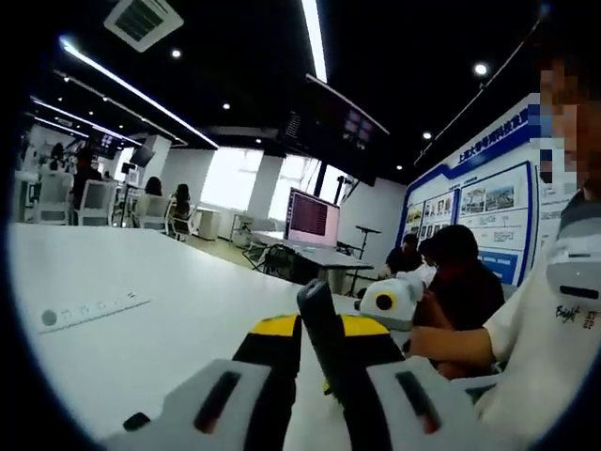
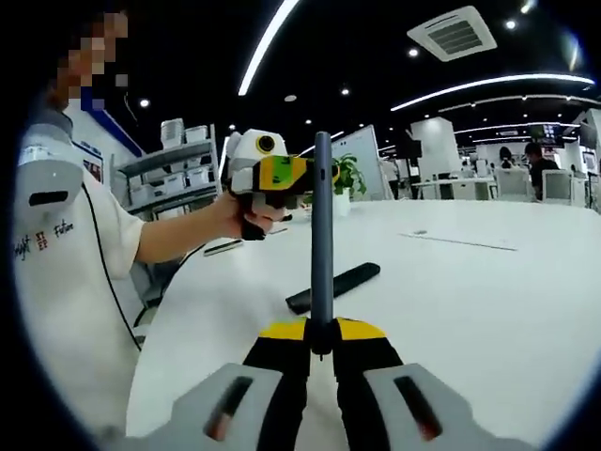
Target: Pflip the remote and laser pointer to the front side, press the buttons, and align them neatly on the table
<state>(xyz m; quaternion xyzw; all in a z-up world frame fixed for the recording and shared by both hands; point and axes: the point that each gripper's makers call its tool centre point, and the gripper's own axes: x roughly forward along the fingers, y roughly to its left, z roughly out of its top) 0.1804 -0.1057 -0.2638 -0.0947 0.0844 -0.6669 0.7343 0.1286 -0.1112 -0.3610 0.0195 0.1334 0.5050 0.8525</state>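
Above the white tabletop (image 2: 451,310), the right gripper (image 2: 321,349) is holding the slim laser pointer (image 2: 322,235) upright, jaws clenched on it. The left gripper (image 1: 324,352) is lifted too, jaws closed, seemingly empty. The remote (image 2: 333,287) is lying farther off; pressing and aligning seemingly remain.

Bright indoor light, heavy fisheye bend.
Ceiling strip lights (image 1: 315,38) and windows (image 1: 230,177) at 11 o'clock glare white; table (image 2: 488,282) washes pale, shadows faint. Straight lines bow at edges; the left gripper view's background is soft.
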